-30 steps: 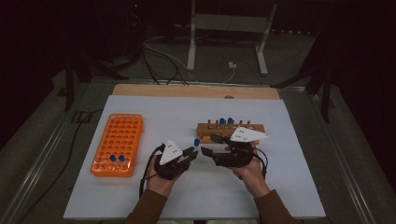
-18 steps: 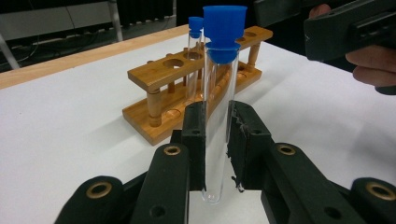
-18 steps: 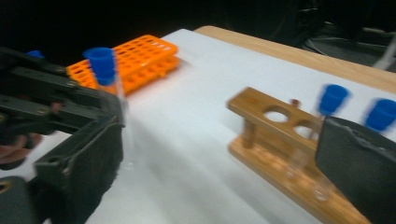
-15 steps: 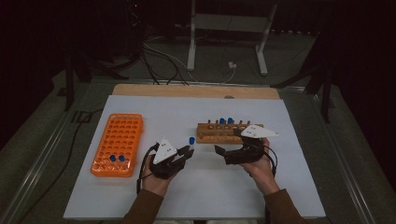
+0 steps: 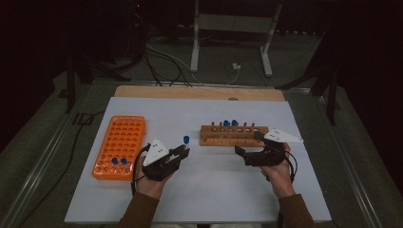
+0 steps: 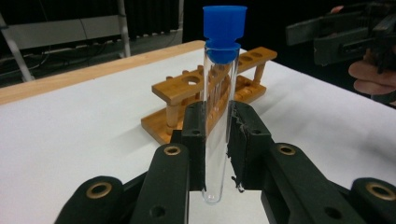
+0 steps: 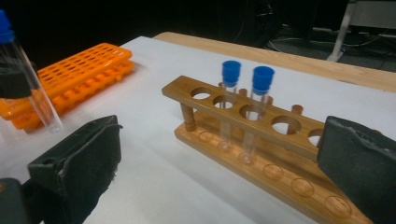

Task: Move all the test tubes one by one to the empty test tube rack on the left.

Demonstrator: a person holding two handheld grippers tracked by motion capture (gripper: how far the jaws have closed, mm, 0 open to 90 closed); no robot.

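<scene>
Wooden rack (image 5: 233, 135) between claws; orange rack (image 5: 119, 146) left, apart.

**What is hidden or cut off**

In the left gripper view, part of the test tube (image 6: 216, 140) is covered by the pads clamped on it, and part of the wooden rack (image 6: 187, 100) is masked behind it. In the right gripper view, the rack's right end is cut off behind a pad, and the orange rack (image 7: 70, 79) is partly screened by the held tube. From the high view, the tubes' contents cannot be told.
</scene>
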